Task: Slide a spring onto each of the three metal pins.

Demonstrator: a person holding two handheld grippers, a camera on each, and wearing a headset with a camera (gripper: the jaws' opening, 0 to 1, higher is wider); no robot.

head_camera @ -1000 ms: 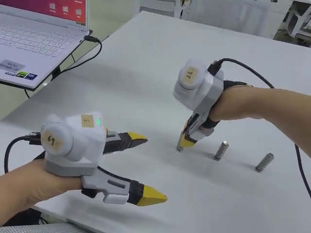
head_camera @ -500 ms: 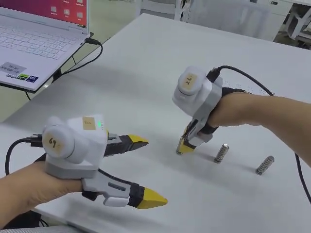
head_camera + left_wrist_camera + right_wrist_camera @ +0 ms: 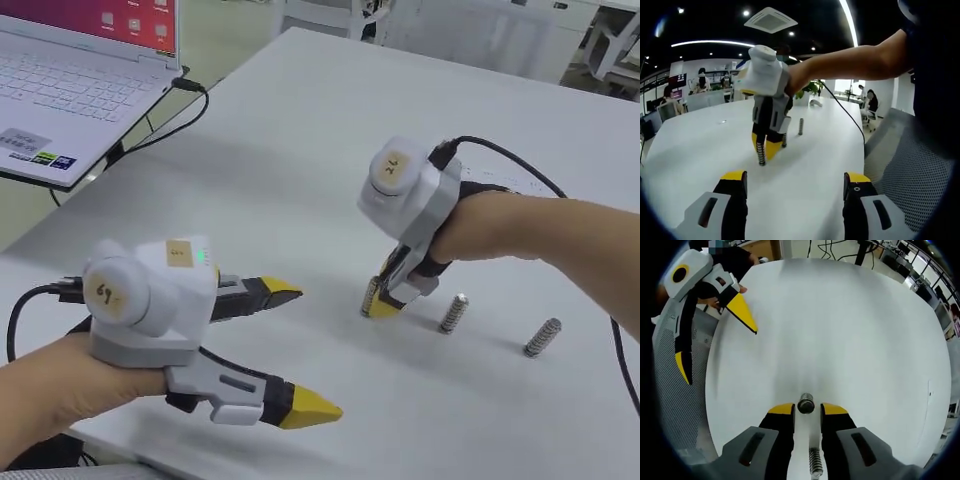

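A metal pin with a spring (image 3: 370, 297) on it stands upright on the white table (image 3: 300, 150). My right gripper (image 3: 383, 306) points down at it, its yellow tips a little apart on either side of the spring's top (image 3: 805, 404), with a thin gap on each side. Two more pins with springs stand to the right, one (image 3: 453, 313) near and one (image 3: 543, 337) farther off. My left gripper (image 3: 297, 350) hovers open and holds nothing at the lower left. In the left gripper view the right gripper (image 3: 765, 145) stands over the spring (image 3: 761, 150).
An open laptop (image 3: 80, 90) sits at the far left, with a black cable (image 3: 190, 95) running off it. A cable (image 3: 510, 150) trails from my right gripper across the table. The table's near edge lies just under my left hand.
The right gripper has shifted slightly and its tips have parted, so the spring on the first pin now shows beside them. The left gripper has barely moved.
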